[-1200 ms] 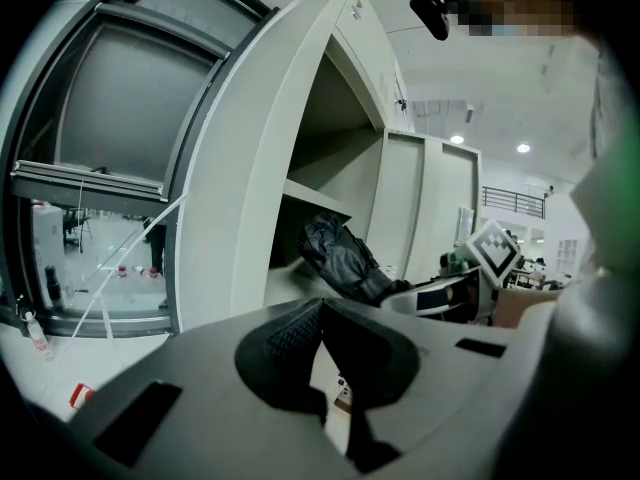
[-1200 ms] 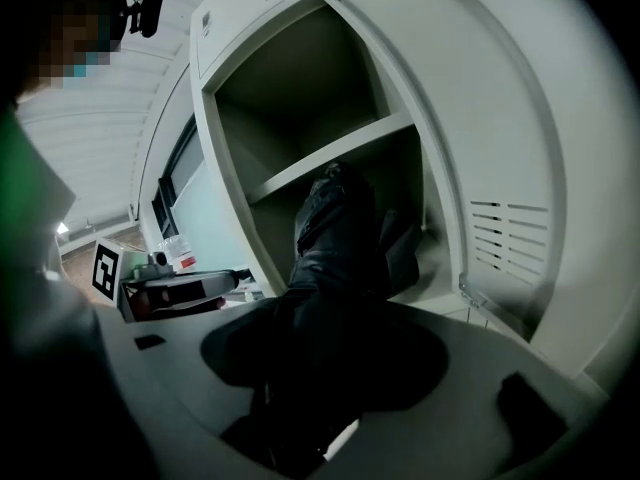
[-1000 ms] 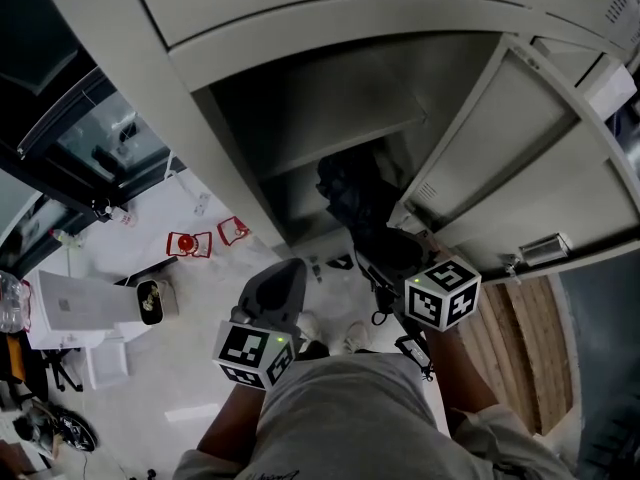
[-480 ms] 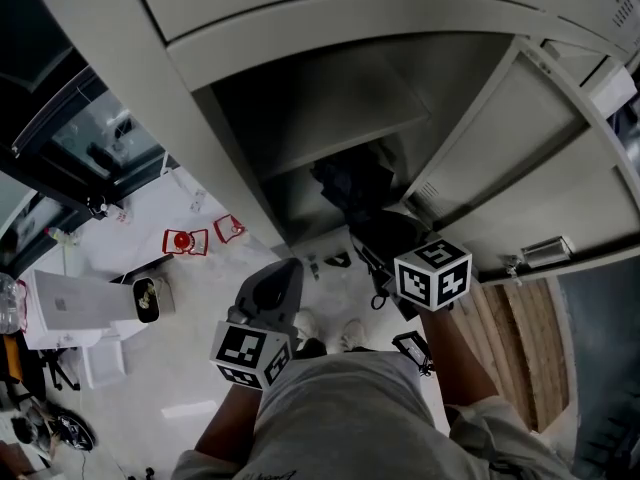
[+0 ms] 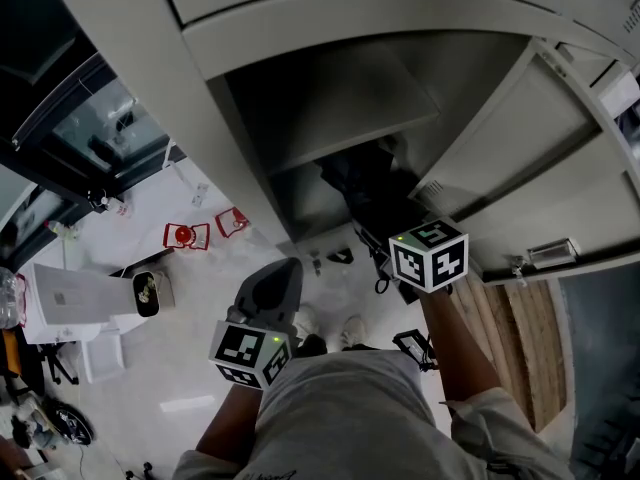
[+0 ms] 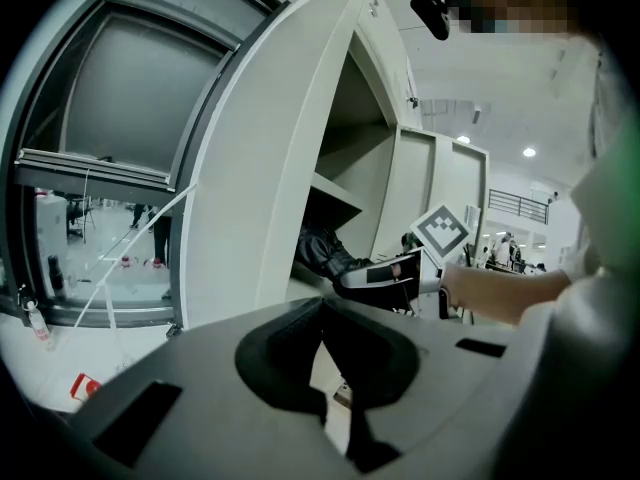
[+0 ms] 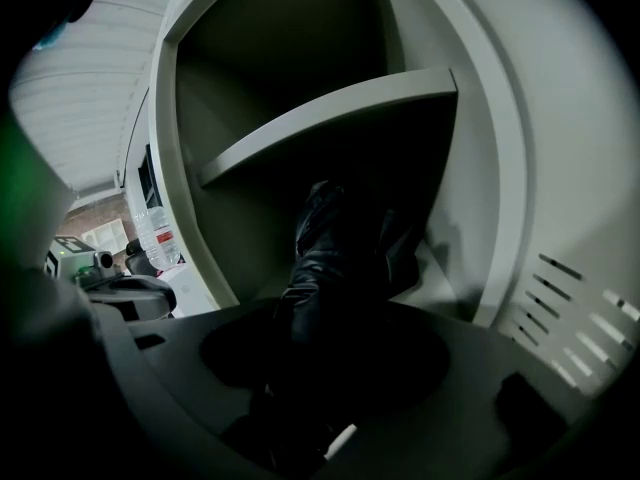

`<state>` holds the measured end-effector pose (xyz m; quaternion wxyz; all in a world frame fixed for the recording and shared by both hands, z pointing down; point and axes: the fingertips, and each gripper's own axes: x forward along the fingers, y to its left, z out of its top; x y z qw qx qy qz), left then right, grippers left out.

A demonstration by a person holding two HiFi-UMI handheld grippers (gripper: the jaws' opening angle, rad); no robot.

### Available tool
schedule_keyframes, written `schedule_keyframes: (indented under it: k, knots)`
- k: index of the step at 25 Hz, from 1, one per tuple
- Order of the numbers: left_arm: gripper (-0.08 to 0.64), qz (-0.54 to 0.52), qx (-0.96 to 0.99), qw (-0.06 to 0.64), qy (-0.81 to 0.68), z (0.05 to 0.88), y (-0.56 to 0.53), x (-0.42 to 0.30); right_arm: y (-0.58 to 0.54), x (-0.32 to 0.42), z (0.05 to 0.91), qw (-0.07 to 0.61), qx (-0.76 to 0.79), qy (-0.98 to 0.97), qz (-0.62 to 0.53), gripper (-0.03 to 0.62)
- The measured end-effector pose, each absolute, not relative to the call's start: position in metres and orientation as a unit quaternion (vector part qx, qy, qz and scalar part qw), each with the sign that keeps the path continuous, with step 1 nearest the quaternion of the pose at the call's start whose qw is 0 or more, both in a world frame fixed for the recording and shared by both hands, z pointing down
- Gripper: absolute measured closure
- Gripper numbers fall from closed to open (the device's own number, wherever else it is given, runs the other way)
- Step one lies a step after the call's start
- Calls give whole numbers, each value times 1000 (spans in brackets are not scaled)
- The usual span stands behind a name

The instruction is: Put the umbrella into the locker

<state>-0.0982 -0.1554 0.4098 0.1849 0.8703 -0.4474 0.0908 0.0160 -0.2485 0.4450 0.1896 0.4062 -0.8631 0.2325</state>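
The black folded umbrella [image 5: 362, 180] lies with its far end inside the open grey locker [image 5: 300, 108], under the shelf [image 7: 330, 118]. My right gripper [image 5: 400, 230] is at the locker's mouth, shut on the umbrella's near end; its marker cube is just behind. In the right gripper view the umbrella [image 7: 335, 248] runs from between the jaws into the dark compartment. My left gripper [image 5: 280, 273] hangs lower left of the opening, shut and holding nothing. The left gripper view shows the right gripper [image 6: 395, 273] with the umbrella [image 6: 325, 253] at the locker.
The locker door [image 5: 540, 168] stands swung open to the right. Red items [image 5: 182, 237], a white box [image 5: 70, 303] and a small bin [image 5: 148, 293] sit on the pale floor at left. Wooden flooring [image 5: 520, 348] lies at right. My shoes [image 5: 325, 330] are below.
My right gripper has moved up and forward to the locker with the umbrella, which now reaches deeper under the shelf. The left gripper has hardly moved.
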Motion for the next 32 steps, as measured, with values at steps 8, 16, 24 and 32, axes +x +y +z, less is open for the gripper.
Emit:
schedule_keyframes:
  k: [8,16,24,32]
  knots:
    - [543,92,867,188,-452,412,-156,-104,-264,12,451,218,413,-855,225,360]
    - [543,94,865,190,-454,414,-160,-107,-269,14,468,253,414,-845,223,360]
    - [543,95,864,195,-455,417,-163,-107,-270,11,478,296,400,-841,214,359]
    - [543,98,864,201,-451,420,-164,-105,-270,8,481,342,383,-836,192,350]
